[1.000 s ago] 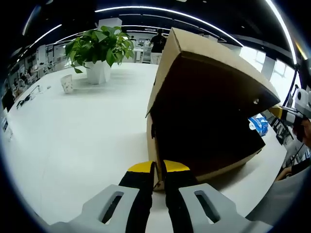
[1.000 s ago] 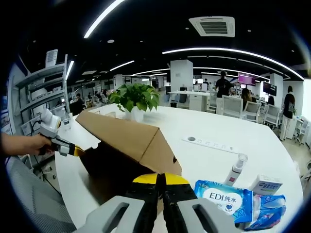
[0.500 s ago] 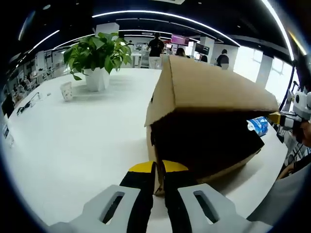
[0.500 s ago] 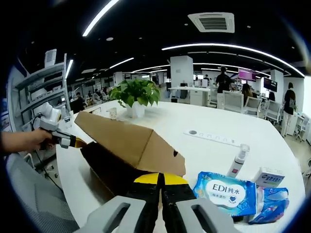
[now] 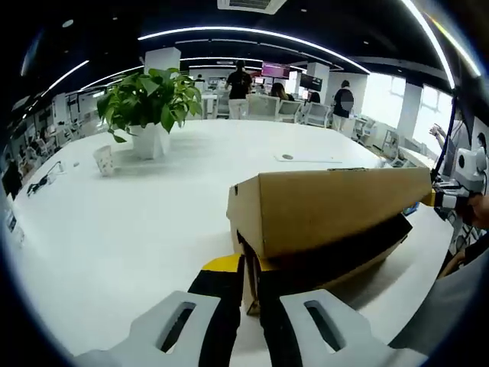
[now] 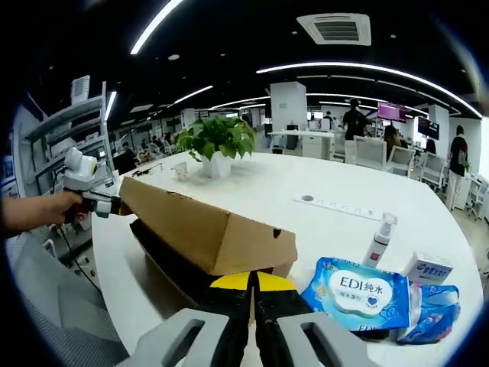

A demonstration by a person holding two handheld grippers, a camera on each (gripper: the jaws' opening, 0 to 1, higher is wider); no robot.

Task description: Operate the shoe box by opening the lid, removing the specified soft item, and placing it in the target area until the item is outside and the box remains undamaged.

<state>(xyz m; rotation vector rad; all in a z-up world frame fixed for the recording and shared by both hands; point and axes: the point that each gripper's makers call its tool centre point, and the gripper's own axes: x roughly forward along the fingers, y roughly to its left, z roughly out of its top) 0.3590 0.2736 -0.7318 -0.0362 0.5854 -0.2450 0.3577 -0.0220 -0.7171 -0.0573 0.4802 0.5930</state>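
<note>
Office desks, ceiling lights and standing people lie behind the white table [image 5: 114, 229] on which the shoe box [image 5: 336, 252] rests; a potted plant [image 5: 149, 95] stands well beyond the box, and a wipes pack [image 6: 359, 290] lies just beside it; your left gripper [image 5: 250, 284] is pressed together on the box's near corner, and your right gripper [image 6: 252, 294] is likewise clamped on the opposite end; the lid [image 6: 206, 229], plain brown cardboard, sits tilted low over the dark interior; the opening step looks unfinished; next, raise the lid gently to expose the contents without creasing the cardboard.
</note>
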